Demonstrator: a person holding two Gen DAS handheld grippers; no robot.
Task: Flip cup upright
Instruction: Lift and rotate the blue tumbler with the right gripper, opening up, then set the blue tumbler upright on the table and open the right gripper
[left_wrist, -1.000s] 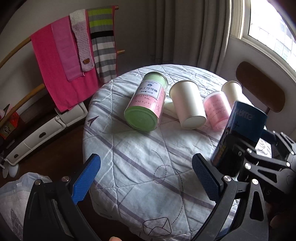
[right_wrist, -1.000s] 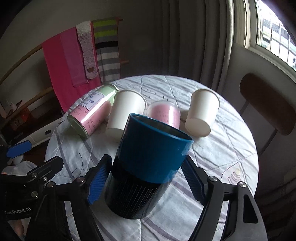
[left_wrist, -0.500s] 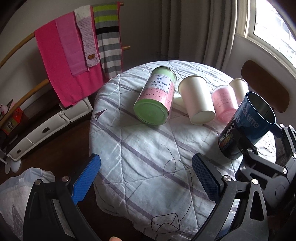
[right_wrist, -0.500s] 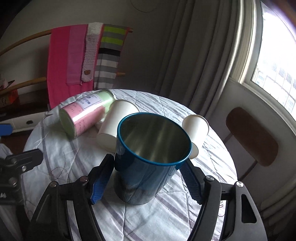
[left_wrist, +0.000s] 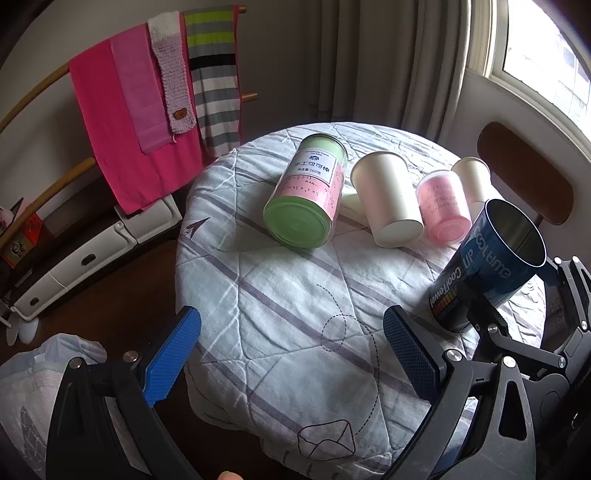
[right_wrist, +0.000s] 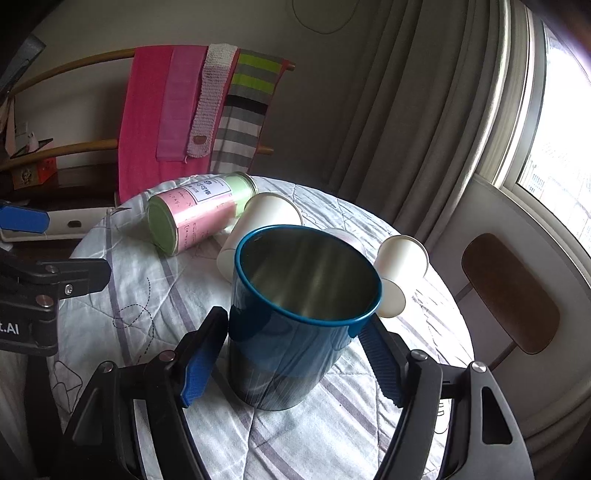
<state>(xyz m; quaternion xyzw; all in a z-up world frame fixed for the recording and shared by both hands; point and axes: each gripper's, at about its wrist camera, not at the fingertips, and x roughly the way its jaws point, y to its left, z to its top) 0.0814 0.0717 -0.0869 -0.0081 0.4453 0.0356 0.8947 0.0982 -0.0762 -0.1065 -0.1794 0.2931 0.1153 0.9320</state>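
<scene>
A blue metal cup (right_wrist: 295, 325) with a steel inside stands mouth up between the fingers of my right gripper (right_wrist: 291, 363), which is shut on it; its base is at the quilted tablecloth (right_wrist: 155, 295). In the left wrist view the same cup (left_wrist: 487, 269) leans at the right edge of the table, held by the right gripper's black frame. My left gripper (left_wrist: 291, 350) is open and empty over the near edge of the table.
On the round table lie a green-lidded pink canister (left_wrist: 306, 195), two white paper cups (left_wrist: 388, 199) (left_wrist: 474, 177) and a pink plastic cup (left_wrist: 443, 206). A rack with pink and striped cloths (left_wrist: 147, 107) stands behind. A wooden chair (right_wrist: 513, 291) is at the right.
The right gripper has turned the blue cup from tilted forward to mouth up and lowered it toward the table. The left gripper has stayed open and pulled back slightly.
</scene>
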